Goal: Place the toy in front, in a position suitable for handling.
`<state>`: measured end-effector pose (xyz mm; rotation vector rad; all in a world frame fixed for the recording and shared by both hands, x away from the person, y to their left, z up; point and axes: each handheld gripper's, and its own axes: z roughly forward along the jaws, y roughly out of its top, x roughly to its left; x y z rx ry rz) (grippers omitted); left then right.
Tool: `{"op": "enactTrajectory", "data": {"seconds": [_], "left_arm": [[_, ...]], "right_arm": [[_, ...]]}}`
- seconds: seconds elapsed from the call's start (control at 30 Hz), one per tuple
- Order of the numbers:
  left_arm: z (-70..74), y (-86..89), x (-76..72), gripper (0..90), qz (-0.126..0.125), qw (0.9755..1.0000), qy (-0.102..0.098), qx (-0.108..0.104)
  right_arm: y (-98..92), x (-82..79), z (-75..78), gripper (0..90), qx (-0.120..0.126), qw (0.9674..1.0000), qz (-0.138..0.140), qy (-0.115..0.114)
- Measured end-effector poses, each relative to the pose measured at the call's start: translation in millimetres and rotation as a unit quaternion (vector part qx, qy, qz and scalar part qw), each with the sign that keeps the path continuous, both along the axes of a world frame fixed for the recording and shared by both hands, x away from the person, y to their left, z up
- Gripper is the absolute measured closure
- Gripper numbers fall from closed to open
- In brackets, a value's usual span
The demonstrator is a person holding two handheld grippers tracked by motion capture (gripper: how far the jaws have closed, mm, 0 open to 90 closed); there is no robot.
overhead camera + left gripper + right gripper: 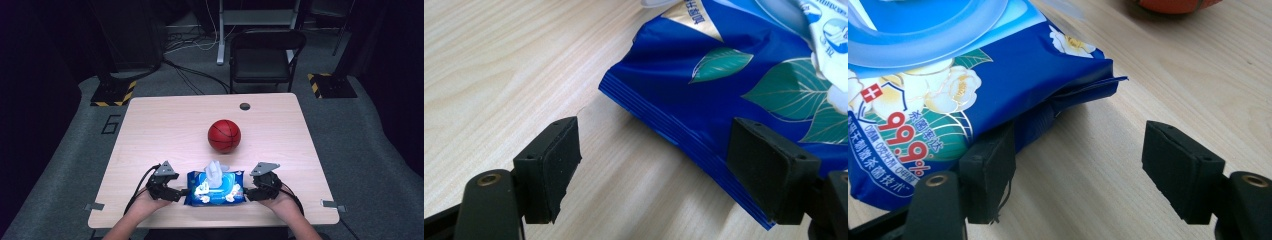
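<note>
A blue pack of wet wipes point(215, 189) lies flat near the table's front edge, with a white wipe point(216, 172) standing up out of its top. My left gripper point(176, 193) sits at the pack's left end. In the left gripper view the pack point(724, 95) has its sealed edge running past the right-hand pad, and the left gripper point(659, 165) is open over bare wood. My right gripper point(250, 193) sits at the pack's right end. In the right gripper view the pack point(1013, 85) rests against the left-hand pad, and the right gripper point(1085, 170) stands open with its other pad clear.
A red-brown basketball point(224, 135) rests mid-table behind the pack; its lower edge point(1173, 5) peeks in at the top of the right gripper view. The wooden table point(165, 125) has a cable hole point(244, 106) at the back. A black chair point(265, 55) stands beyond it.
</note>
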<state>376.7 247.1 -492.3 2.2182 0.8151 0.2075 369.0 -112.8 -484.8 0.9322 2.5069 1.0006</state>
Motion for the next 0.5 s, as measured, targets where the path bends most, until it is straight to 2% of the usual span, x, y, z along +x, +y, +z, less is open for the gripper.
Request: {"op": "enactTrajectory", "data": {"seconds": [0.17, 0.33, 0.5], "left_arm": [[1.0, 1.8, 1.2, 21.9, 0.004, 1.0, -0.002, 0.004], [3.4, 17.7, 4.0, 21.9, 0.022, 0.9997, 0.001, 0.012], [4.8, 32.8, 6.9, 21.9, 0.037, 0.9991, 0.0, 0.019]], "right_arm": [[6.3, 2.3, -0.1, 31.2, 0.005, 1.0, 0.0, 0.003], [28.4, 8.9, 0.8, 32.1, -0.009, 0.9999, 0.009, -0.002], [44.4, 14.7, 0.0, 32.1, -0.007, 0.9998, 0.018, 0.002]]}}
